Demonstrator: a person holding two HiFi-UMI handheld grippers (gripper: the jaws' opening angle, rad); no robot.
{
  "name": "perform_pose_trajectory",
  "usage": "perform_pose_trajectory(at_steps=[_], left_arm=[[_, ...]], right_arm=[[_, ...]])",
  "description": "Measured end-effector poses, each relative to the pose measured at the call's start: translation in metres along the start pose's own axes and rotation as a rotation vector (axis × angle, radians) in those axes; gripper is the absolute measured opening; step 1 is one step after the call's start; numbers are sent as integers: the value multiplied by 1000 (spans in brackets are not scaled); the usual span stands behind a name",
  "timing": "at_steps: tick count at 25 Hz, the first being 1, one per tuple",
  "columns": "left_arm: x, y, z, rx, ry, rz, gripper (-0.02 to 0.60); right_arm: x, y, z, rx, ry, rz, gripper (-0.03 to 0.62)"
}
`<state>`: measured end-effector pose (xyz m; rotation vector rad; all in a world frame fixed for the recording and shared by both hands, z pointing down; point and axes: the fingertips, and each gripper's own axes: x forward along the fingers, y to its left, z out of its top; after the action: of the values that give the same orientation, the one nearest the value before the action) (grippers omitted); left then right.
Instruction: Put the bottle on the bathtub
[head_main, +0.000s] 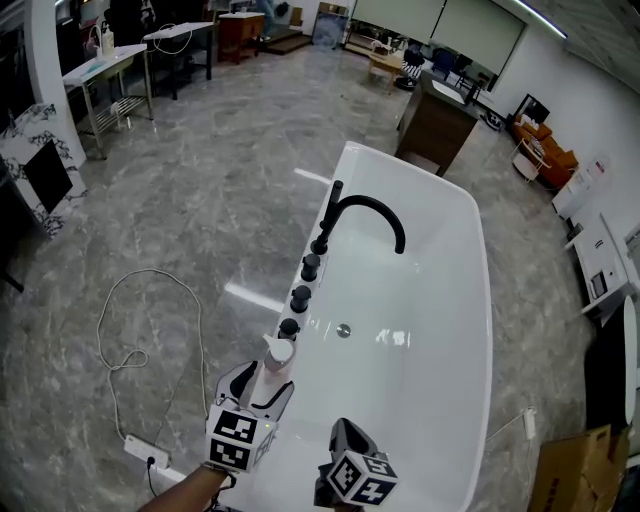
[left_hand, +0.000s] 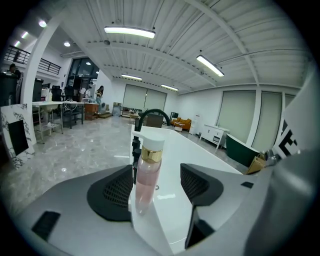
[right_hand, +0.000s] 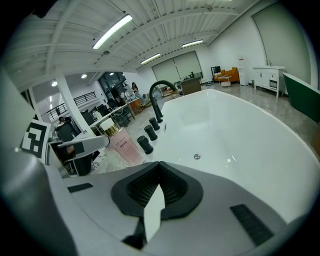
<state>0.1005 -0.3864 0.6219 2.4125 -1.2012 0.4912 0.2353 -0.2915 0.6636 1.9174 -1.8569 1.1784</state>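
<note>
At the bathtub's (head_main: 432, 300) near end, the right tool (right_hand: 157, 172) hangs over the basin, its jaws pressed together with nothing between them. At the tub's near left rim, the left tool (left_hand: 159, 182) has its jaws spread on either side of the bottle (left_hand: 146, 182). The pink bottle stands upright on that rim, close beside the left pad and clear of the right one. Farther along the same rim stand black knobs (head_main: 300, 299), then the arched black faucet (head_main: 365, 210). A cable (head_main: 150, 330) lies looped on the floor left of the tub.

Bright ceiling strip lights (left_hand: 129, 32); fisheye-warped, dark-vignetted edges.
</note>
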Motion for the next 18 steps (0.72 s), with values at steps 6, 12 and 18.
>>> perform_pose_trajectory(at_steps=[6,12,18], left_arm=[[-34,-10,13,31,4,-23,293],[-67,-12,29,8,-24,-11,293],[-101,-22,46,1,-45,-25,291]], right_arm=[[-28,5,2,-27,-10,-1,26],[-55,23,21,-26,-61,9,26],[-83,43,30,-5,-100,15,26]])
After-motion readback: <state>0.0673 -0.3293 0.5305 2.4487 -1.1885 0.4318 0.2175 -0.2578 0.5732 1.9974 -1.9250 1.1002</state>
